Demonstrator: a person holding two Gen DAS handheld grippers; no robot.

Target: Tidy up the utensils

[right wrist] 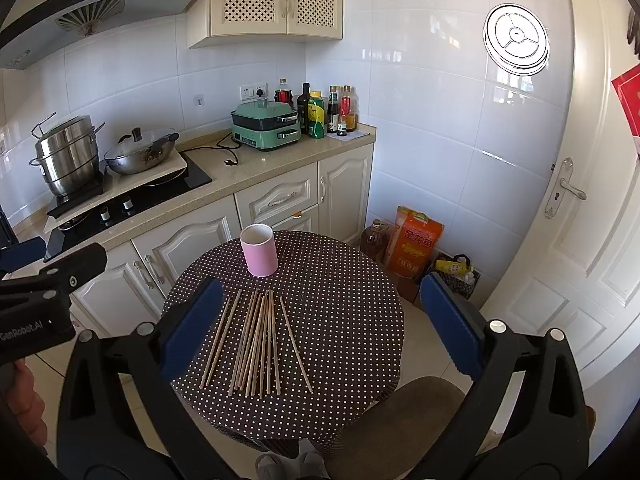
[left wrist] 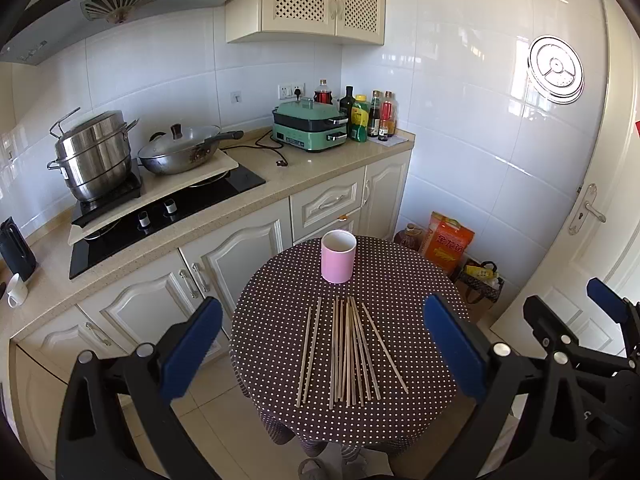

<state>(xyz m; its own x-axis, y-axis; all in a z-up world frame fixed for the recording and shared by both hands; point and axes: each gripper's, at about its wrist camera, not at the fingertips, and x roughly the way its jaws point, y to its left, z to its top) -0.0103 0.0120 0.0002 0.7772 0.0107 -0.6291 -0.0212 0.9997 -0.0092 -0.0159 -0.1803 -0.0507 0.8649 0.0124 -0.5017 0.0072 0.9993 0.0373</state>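
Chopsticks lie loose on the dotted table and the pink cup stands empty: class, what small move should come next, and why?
Probably lower the right tongs onto the lone chopstick lying apart at the right of the chopsticks. Both tongs are open, holding nothing, and the pink cup stands upright just beyond.

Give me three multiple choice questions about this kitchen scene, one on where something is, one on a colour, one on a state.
1. Where do the loose wooden chopsticks lie?
A on the stove
B on the round polka-dot table
C in the cup

2. What colour is the cylindrical cup outside?
A pink
B green
C black

3. How are the left tool and right tool?
A both open, empty
B both shut
C each holding a chopstick

Answers: B, they rest flat on the tablecloth; A, its wall is pink; A, blue fingers spread wide, nothing between.
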